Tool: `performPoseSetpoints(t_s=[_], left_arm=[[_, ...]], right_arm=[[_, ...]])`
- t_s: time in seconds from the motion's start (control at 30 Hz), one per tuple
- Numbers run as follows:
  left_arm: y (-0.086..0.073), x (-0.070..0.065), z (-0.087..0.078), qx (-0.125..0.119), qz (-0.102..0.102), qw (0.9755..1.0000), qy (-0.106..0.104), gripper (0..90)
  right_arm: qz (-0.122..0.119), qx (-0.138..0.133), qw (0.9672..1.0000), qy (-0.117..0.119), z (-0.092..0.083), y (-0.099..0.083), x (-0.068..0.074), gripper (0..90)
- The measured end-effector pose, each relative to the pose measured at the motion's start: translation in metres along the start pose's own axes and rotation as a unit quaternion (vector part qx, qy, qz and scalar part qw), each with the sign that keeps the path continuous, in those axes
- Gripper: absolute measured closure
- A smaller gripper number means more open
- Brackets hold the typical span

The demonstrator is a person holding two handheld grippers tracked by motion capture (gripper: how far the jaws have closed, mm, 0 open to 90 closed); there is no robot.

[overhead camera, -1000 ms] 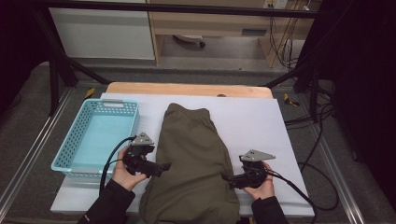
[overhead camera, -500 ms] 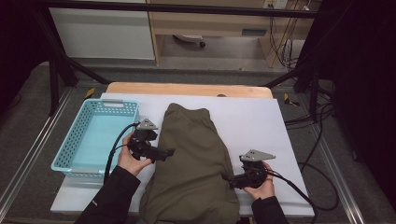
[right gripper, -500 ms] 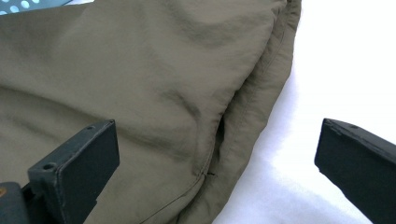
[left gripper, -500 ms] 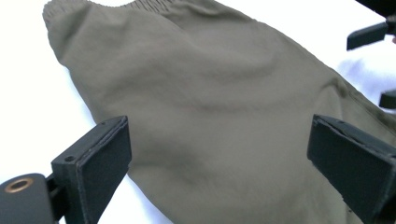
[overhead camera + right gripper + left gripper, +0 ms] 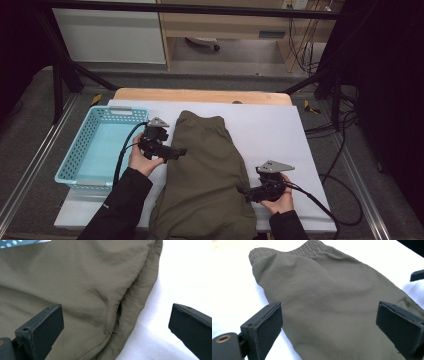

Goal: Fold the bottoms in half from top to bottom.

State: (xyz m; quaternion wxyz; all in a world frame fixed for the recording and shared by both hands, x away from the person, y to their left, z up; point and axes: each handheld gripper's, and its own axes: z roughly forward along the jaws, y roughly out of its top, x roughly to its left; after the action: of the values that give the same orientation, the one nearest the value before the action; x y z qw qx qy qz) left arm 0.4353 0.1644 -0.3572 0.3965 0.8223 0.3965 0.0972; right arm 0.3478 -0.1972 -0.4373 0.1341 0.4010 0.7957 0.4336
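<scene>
Olive-green trousers (image 5: 207,175) lie flat mid-worktop, waistband toward 12 o'clock. The left gripper (image 5: 176,152) hovers over their 9 o'clock edge, jaws wide apart and holding nothing. The right gripper (image 5: 243,192) sits at their 4 o'clock edge, jaws likewise spread and empty.

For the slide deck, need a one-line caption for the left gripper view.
Open left claw poised over olive trousers lying flat on the white table, elastic waistband at the far end.
</scene>
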Motion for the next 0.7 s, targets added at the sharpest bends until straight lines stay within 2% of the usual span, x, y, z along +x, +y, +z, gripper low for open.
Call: performPoseSetpoints(t_s=[0.23,0.3,0.4,0.6,0.7], left_arm=[[0.004,0.008,0.01,0.008,-0.01,0.9999,0.007,7.0],[0.005,0.011,0.013,0.008,-0.024,0.9997,-0.007,7.2],[0.009,0.01,0.017,0.012,-0.013,0.9998,0.011,7.2],[0.018,0.014,0.026,0.02,-0.013,0.9994,0.024,7.2],[0.021,0.018,0.031,0.022,-0.022,0.9991,0.03,7.4]], right_arm=[[0.0,-0.002,1.0,0.001,0.0,0.0,0.0,0.4],[0.001,-0.001,1.0,0.002,0.0,0.0,0.0,0.4],[-0.002,-0.001,1.0,0.002,0.0,0.0,0.0,0.4],[-0.003,-0.002,1.0,0.003,0.0,0.0,0.0,0.4],[-0.003,-0.002,1.0,0.002,-0.001,0.0,0.0,0.4]])
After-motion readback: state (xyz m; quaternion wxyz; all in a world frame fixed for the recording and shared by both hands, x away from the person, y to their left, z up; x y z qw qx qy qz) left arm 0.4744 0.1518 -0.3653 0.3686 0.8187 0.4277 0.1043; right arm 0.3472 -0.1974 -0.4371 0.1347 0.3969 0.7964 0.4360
